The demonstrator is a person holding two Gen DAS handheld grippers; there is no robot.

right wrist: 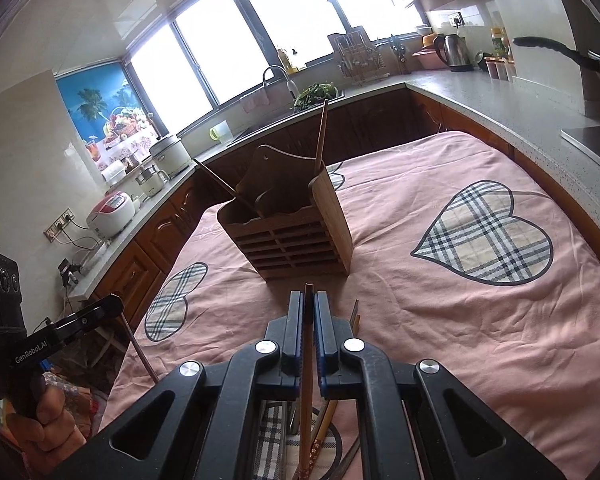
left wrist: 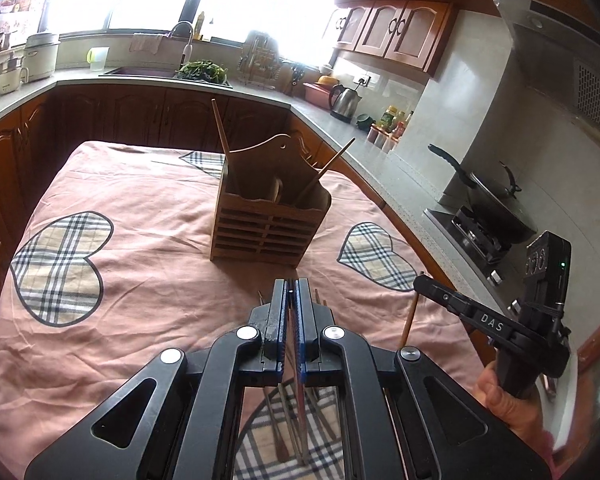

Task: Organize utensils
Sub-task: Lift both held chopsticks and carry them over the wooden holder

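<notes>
A wooden slatted utensil holder (left wrist: 266, 220) stands upright mid-table, with one chopstick (left wrist: 221, 132) leaning left and another (left wrist: 334, 162) leaning right; it also shows in the right wrist view (right wrist: 296, 236). My left gripper (left wrist: 291, 292) is shut on a thin metal utensil (left wrist: 300, 412), in front of the holder. My right gripper (right wrist: 309, 300) is shut on a brown chopstick (right wrist: 306, 380); the right gripper also shows in the left wrist view (left wrist: 420, 280). Several loose utensils (right wrist: 324, 436) lie on the cloth beneath both grippers.
A pink tablecloth (left wrist: 148, 216) with plaid hearts covers the table. Counters wrap around it: sink (left wrist: 140, 71) at the back, kettle (left wrist: 346, 100), wok on the stove (left wrist: 496, 204) at right, rice cookers (right wrist: 110, 212) at left.
</notes>
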